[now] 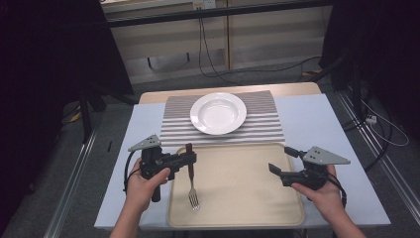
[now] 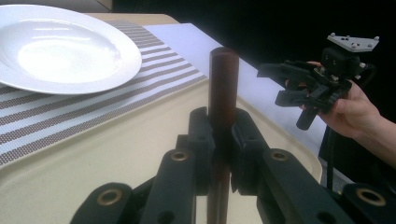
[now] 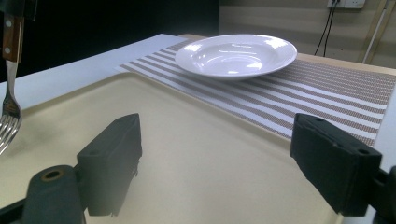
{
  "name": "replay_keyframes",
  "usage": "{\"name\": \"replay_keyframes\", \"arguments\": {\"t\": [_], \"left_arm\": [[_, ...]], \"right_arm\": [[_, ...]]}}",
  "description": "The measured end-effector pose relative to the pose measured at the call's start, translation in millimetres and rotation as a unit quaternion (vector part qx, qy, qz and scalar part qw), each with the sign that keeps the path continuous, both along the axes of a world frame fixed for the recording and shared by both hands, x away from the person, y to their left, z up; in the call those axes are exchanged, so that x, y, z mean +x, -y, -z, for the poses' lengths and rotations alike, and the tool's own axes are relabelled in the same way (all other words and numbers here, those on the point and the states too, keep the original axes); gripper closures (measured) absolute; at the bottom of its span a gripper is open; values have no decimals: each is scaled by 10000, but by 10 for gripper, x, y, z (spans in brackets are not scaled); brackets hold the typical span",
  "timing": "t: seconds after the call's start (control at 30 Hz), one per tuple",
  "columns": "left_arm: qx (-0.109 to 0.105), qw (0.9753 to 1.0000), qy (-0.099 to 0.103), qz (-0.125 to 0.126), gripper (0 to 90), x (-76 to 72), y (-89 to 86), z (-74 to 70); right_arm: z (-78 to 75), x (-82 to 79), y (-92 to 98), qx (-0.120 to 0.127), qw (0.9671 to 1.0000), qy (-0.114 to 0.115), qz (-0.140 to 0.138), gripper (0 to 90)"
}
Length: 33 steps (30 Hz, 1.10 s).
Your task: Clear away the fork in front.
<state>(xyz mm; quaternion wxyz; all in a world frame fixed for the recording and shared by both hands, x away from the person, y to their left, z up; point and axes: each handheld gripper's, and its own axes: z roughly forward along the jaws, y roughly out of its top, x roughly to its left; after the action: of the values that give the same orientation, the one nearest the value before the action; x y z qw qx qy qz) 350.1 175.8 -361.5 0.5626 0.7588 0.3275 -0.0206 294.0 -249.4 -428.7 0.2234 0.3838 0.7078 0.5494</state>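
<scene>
Your left gripper (image 1: 188, 159) clamps fork (image 1: 191, 179) by dark wooden handle; jaws tight on it. Fork hangs tines-down over left part of beige tray (image 1: 247, 198), tines at tray surface. Your right gripper (image 1: 275, 169) over tray's right edge, jaws wide apart, holding nothing. White plate (image 1: 218, 113) on striped mat (image 1: 267, 124) beyond tray.

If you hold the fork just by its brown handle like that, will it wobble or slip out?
Probably it stays put: the left gripper is shut on the fork by its dark wooden handle, which looks stiff. The smooth, rounded handle might slip a little. The metal tines hang low over the tray, so the fork may swing if moved fast.
</scene>
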Motion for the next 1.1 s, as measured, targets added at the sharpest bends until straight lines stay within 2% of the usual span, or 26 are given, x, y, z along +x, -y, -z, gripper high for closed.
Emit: {"name": "replay_keyframes", "arguments": {"t": [0.23, 0.33, 0.5, 0.67, 0.87, 1.0, 1.1], "left_arm": [[51, 10000, -17, 41, 805, 15, -16, 25], [10, 9999, -96, 30, 805, 28, -37, 58], [66, 9999, -144, 65, 805, 31, -52, 93], [-9, 9998, -194, 56, 806, 51, -68, 129], [-26, 9999, -154, 3, 800, 101, -58, 189], [188, 9998, -26, -37, 782, 132, -45, 238], [260, 9996, 3, -79, 769, 158, -42, 298]], "right_arm": [[21, -15, 49, 27, 10000, -38, 1, 140], [40, -21, 68, 5, 10000, -72, 16, 137], [37, -24, 77, 32, 10000, -53, 26, 133], [44, -28, 82, -22, 10000, -67, 17, 131], [53, -29, 113, -54, 9999, -87, 54, 131], [54, -43, 129, -28, 9999, -80, 78, 131], [61, -48, 138, -28, 9999, -94, 98, 131]]}}
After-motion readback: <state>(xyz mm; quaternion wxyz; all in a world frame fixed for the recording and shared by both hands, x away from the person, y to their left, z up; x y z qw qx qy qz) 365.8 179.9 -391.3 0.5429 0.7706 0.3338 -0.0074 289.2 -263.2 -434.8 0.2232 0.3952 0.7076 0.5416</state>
